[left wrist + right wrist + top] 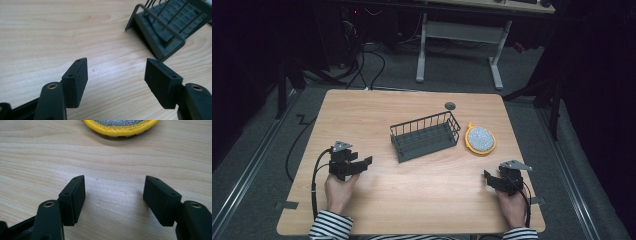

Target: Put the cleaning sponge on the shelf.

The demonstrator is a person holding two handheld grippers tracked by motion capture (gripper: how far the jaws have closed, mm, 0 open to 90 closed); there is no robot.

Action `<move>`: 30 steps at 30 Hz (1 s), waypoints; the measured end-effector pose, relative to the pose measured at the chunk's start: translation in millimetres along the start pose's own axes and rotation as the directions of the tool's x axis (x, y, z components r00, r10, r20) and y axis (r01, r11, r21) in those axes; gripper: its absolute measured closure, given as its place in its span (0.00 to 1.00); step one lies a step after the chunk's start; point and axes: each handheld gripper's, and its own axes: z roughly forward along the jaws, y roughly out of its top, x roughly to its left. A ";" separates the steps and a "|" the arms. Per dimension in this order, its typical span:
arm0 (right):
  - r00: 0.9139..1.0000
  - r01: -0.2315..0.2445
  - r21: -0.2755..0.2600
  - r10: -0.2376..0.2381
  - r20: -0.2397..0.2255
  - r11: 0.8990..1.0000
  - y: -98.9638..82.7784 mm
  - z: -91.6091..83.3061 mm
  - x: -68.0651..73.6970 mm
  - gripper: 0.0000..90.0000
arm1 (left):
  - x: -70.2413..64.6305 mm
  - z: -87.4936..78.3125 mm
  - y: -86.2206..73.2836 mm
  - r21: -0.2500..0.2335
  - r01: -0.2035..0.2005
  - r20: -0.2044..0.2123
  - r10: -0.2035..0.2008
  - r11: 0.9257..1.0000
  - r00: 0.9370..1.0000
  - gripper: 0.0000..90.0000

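Note:
A dark wire rack stands on the middle of the wooden table. To its right lies a round silver scouring pad with a yellow rim. My left gripper rests low at the table's left, open and empty, pointing towards the rack. In the left gripper view its jaws stand wide apart over bare wood, with the rack's corner ahead to the right. My right gripper sits at the front right, open with nothing in it. The right gripper view has the pad's rim just beyond the spread jaws.
A small dark round cap is set in the table near its far edge. Past the table stand a white desk frame and cables on the grey floor. A person's striped sleeves enter at the bottom.

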 end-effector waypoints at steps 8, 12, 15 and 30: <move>1.000 -0.006 0.002 0.006 0.000 1.000 0.2 0.0 1.1 0.37 | -4.2 16.8 -16.1 0.020 -0.058 -0.068 0.059 0.998 0.996 0.37; 1.000 -0.002 0.020 0.002 0.000 1.000 2.0 -0.1 1.7 0.36 | -7.4 22.9 -17.2 0.031 -0.087 -0.091 0.089 0.996 0.992 0.38; 1.000 0.005 0.029 -0.005 -0.016 1.000 2.4 -1.0 1.7 0.34 | -7.0 26.8 -18.2 0.034 -0.085 -0.088 0.088 0.996 0.992 0.39; 0.996 -0.008 0.025 0.010 -0.085 1.000 20.5 -16.1 -3.7 0.42 | -10.6 33.6 -24.6 0.033 -0.166 -0.163 0.169 0.986 0.972 0.42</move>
